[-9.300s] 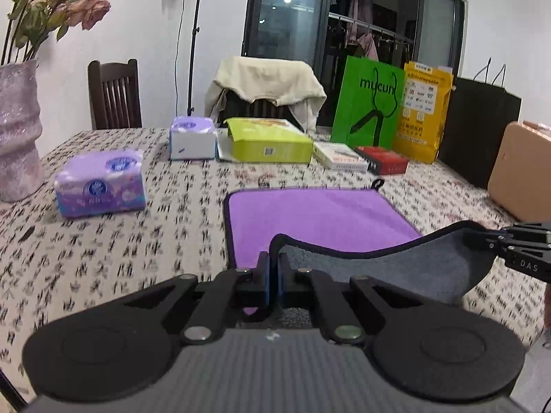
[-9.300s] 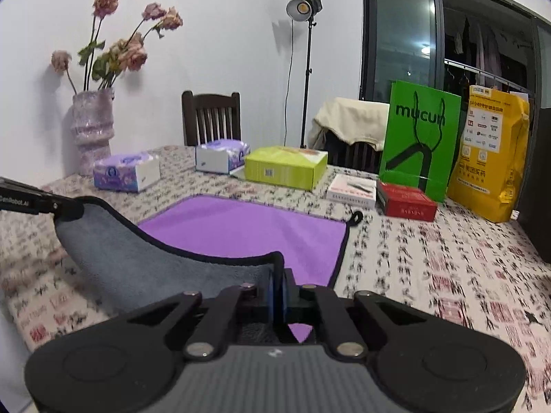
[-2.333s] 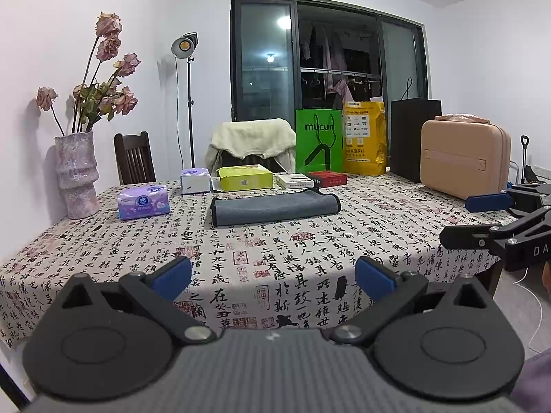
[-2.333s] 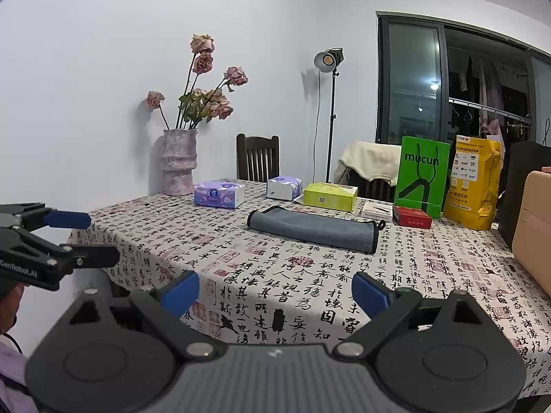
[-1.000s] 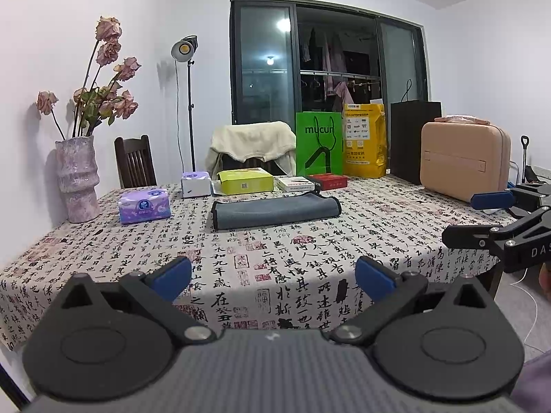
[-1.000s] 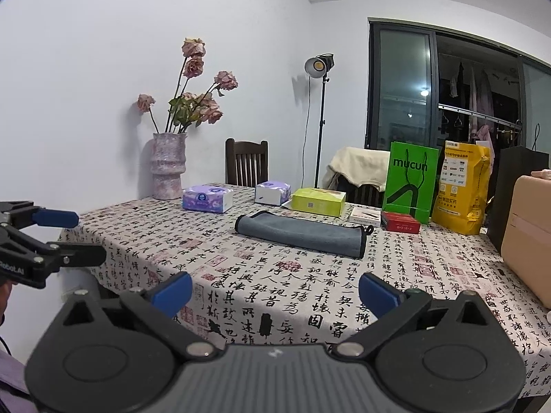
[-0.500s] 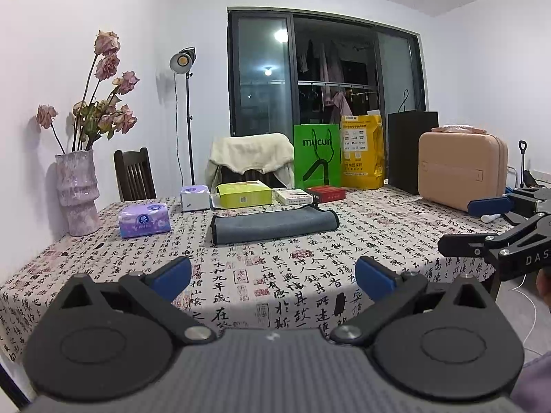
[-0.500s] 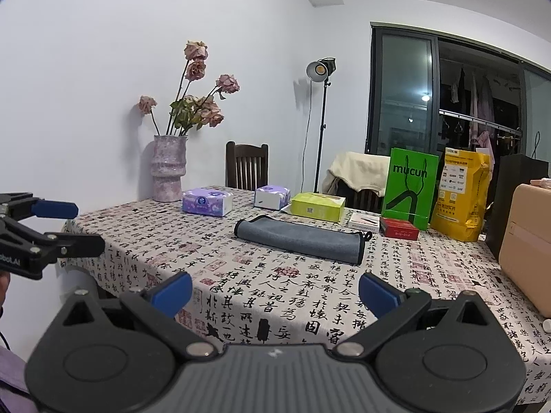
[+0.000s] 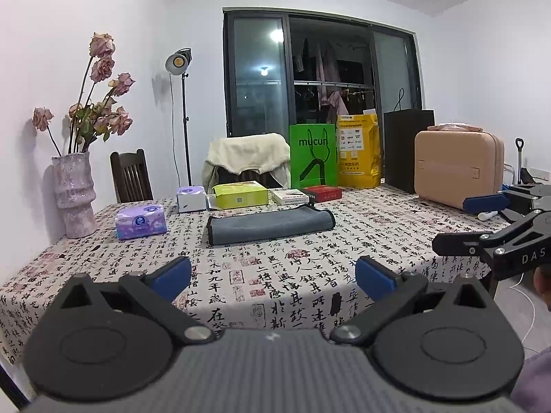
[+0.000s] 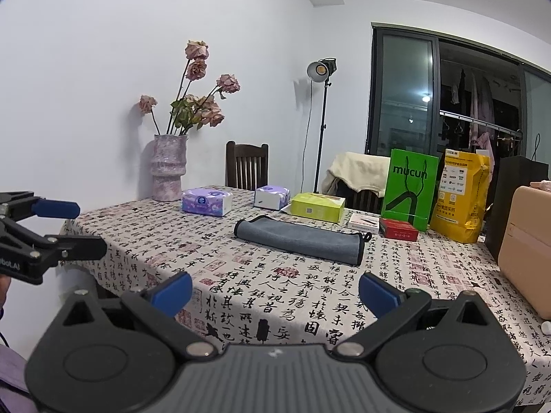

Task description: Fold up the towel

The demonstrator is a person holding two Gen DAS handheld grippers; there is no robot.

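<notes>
The towel (image 9: 270, 228) lies folded into a long grey strip with black edging on the patterned tablecloth (image 9: 275, 275); it also shows in the right wrist view (image 10: 299, 239). My left gripper (image 9: 273, 277) is open and empty, held back off the table's near edge, well short of the towel. My right gripper (image 10: 275, 294) is open and empty, also off the near edge. Each gripper shows in the other's view: the right one (image 9: 482, 223) at the right, the left one (image 10: 65, 227) at the left.
Behind the towel stand tissue packs (image 9: 141, 222), a white box (image 9: 191, 199), a yellow-green box (image 9: 240, 194), a red box (image 9: 323, 193), a green bag (image 9: 312, 156) and a yellow bag (image 9: 358, 153). A vase of dried roses (image 9: 73, 194) stands left, a tan case (image 9: 458, 172) right.
Earlier both grippers were shut on the towel's corners, lifting them over the purple side. Now the towel lies folded and both grippers are open. In the last second both drew slightly further back.
</notes>
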